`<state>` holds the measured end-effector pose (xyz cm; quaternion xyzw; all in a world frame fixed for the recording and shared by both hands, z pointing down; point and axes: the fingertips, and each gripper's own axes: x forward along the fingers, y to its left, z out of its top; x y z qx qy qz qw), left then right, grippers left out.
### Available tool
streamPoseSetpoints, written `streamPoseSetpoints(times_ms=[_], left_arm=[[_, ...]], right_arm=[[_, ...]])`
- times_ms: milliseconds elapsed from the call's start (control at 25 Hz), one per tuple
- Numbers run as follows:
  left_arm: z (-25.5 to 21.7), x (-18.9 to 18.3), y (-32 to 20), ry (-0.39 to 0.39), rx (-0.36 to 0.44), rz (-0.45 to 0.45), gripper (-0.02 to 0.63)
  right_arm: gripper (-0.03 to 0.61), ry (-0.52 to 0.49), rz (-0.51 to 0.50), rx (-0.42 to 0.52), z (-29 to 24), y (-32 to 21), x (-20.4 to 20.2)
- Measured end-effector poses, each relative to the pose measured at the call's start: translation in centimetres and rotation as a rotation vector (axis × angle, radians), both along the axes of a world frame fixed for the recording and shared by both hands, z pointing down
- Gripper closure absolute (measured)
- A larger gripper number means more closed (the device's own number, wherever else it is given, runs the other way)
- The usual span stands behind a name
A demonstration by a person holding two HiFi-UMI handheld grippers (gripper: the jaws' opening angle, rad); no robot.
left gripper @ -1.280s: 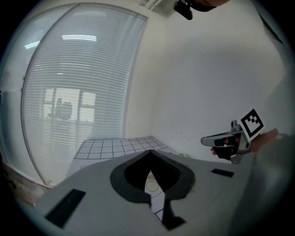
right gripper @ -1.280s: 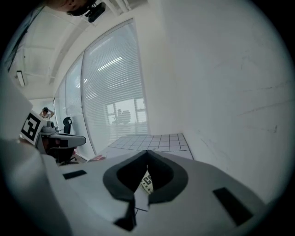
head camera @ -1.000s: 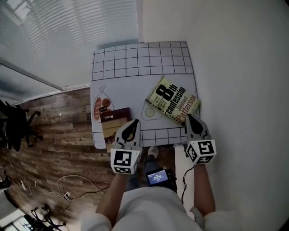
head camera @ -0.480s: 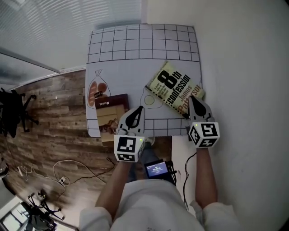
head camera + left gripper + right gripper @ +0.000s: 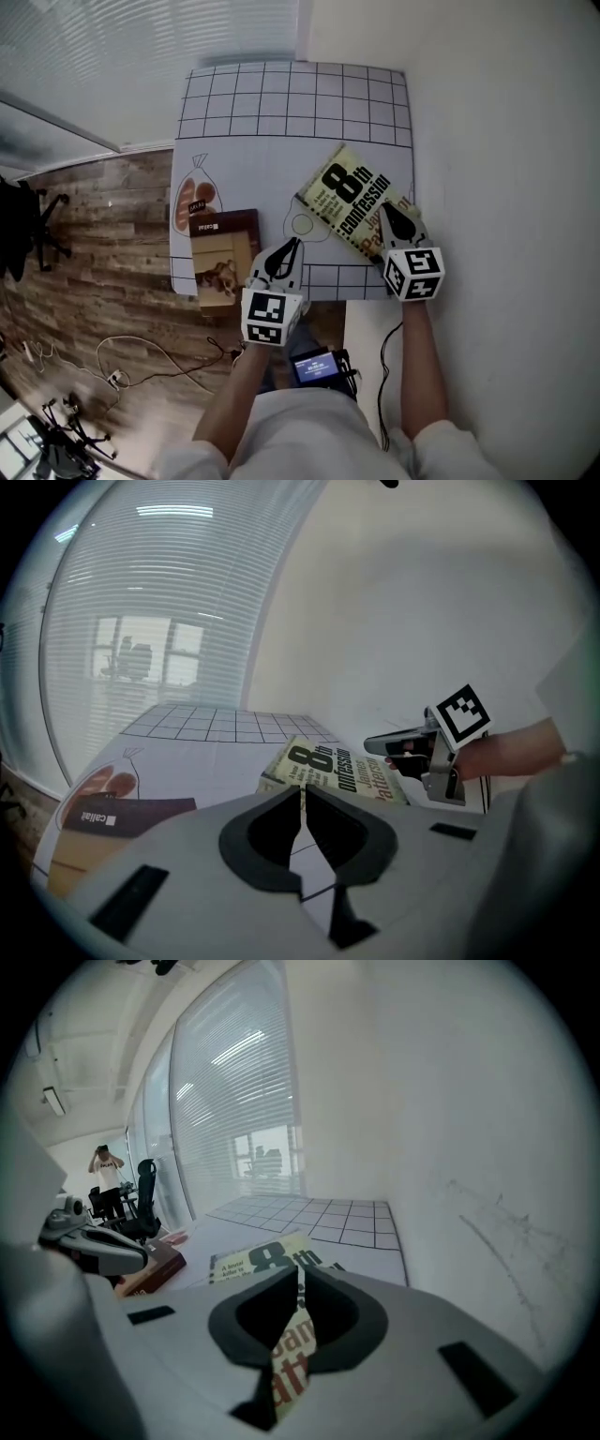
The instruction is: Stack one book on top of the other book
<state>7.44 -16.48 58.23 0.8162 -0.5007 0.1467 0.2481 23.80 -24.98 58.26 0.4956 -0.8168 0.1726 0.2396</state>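
Your left gripper (image 5: 292, 244) hangs at lower centre of the head view. Its fingers (image 5: 267, 832) are pressed together on nothing, over the tabletop's (image 5: 281, 103) near edge, just right of the brown book (image 5: 223, 246). Your right gripper (image 5: 387, 212) is over the yellow book's (image 5: 342, 192) lower right corner, fingers (image 5: 258, 1321) likewise pressed together and empty. The books lie flat, apart, not yet stacked.

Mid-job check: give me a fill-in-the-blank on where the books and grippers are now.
1. The brown book and the yellow book lie ___ on the gridded mat, not stacked.
2. The right gripper is over the near corner of the book showing a big number ___.
3. The fingers of the left gripper and the right one are ___, holding nothing.
Missing words: apart; 8; closed.
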Motion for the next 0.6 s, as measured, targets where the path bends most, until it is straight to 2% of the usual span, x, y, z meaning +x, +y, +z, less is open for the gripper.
streamPoseSetpoints(times_ms=[200,360,600], left_arm=[[1.3,1.6,-0.5,0.015,-0.034,0.013,0.598],[2.6,2.7,-1.1,0.042,-0.087,0.026,0.535],[3.6,3.7,-2.0,0.091,-0.143,0.018,0.466]], right_arm=[[0.489,0.028,-0.046,-0.036,1.2,-1.8,0.0],[0.416,0.047,-0.109,-0.097,2.6,-2.5,-0.3],[0.339,0.083,-0.195,-0.142,3.8,-3.8,-0.9]])
